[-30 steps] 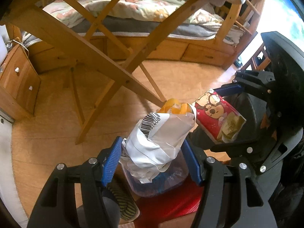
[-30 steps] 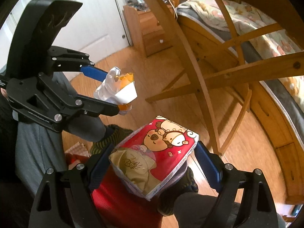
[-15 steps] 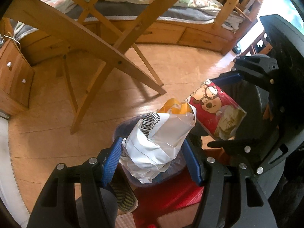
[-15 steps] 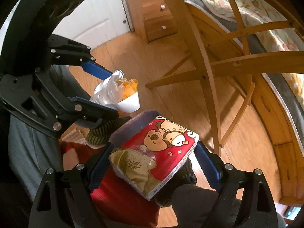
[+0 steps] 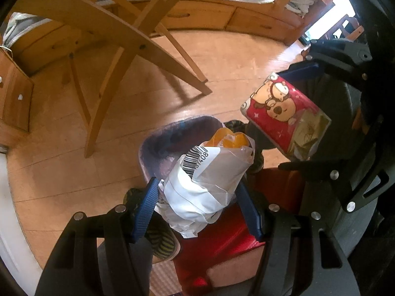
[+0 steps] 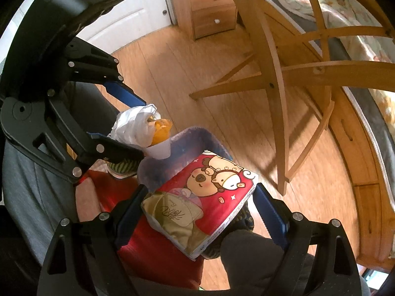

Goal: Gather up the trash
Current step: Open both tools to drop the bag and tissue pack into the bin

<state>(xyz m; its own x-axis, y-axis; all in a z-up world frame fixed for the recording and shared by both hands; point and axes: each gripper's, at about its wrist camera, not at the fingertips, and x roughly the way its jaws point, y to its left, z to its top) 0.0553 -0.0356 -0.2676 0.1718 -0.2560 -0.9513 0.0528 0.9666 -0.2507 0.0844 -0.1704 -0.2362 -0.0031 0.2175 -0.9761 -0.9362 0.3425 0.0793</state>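
My left gripper [image 5: 197, 192] is shut on a crumpled white plastic bag [image 5: 207, 180] with a barcode label and orange peel showing at its top. It holds the bag just above a purple-lined trash bin [image 5: 160, 143] on the wooden floor. My right gripper [image 6: 200, 202] is shut on a red cartoon tissue pack [image 6: 202, 202] and holds it over the near edge of the bin [image 6: 197, 135]. Each gripper shows in the other's view: the right one with the pack [image 5: 286, 120], the left one with the bag [image 6: 138, 128].
A wooden folding table frame [image 5: 118, 32] stands on the floor beyond the bin. A wooden bed with drawers [image 5: 222, 17] is behind it, a nightstand [image 6: 212, 7] and a white door [image 6: 123, 24] further off. A red cushion [image 5: 234, 244] and the person's striped slippers [image 5: 160, 241] lie below the grippers.
Both grippers have tilted downward and moved over the trash bin, which now shows fully below them. Each still holds its item.
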